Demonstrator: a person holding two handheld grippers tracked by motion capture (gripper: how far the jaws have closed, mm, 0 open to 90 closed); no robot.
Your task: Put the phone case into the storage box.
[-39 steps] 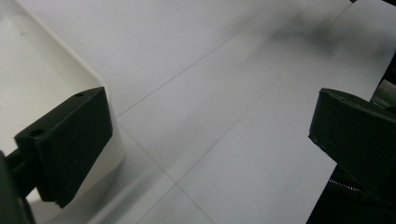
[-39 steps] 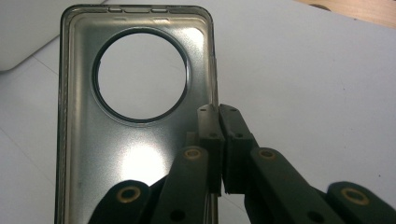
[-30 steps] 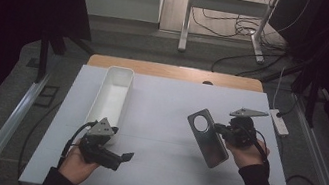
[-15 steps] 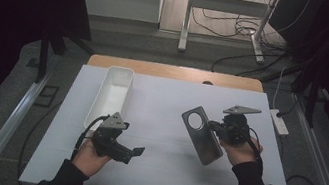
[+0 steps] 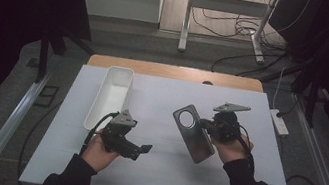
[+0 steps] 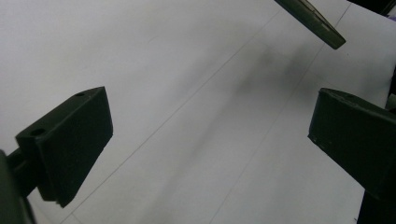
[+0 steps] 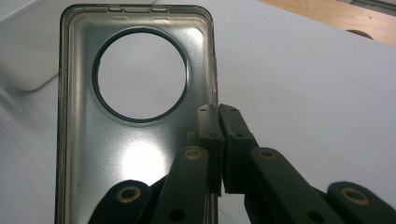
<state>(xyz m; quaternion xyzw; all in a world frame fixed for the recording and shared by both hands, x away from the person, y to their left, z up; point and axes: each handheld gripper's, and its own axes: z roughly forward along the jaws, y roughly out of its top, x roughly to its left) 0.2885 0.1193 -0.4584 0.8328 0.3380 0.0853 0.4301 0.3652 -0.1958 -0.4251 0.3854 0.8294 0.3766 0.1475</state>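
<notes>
- The right gripper is clamped on the side wall of a dark, translucent phone case with a large round camera hole; in the right gripper view its jaws pinch the case's right edge tightly, with the open inside of the case facing the camera.
- The case is held off the white table top, tilted, right of centre and between the two hands.
- The left gripper is released: in the left gripper view both pads stand wide apart with nothing between them, and one corner of the case shows at the top.
- A long white rectangular plastic tray lies at the left, empty as far as can be seen.
- Judged progress: the pick-up is done; the case has yet to be set down or handed over, perhaps to the left gripper or into the tray.
- Compared with a second ago, the case and right hand sit a little further left, and the left hand has shifted right, toward the case, so the gap between them has narrowed.
</notes>
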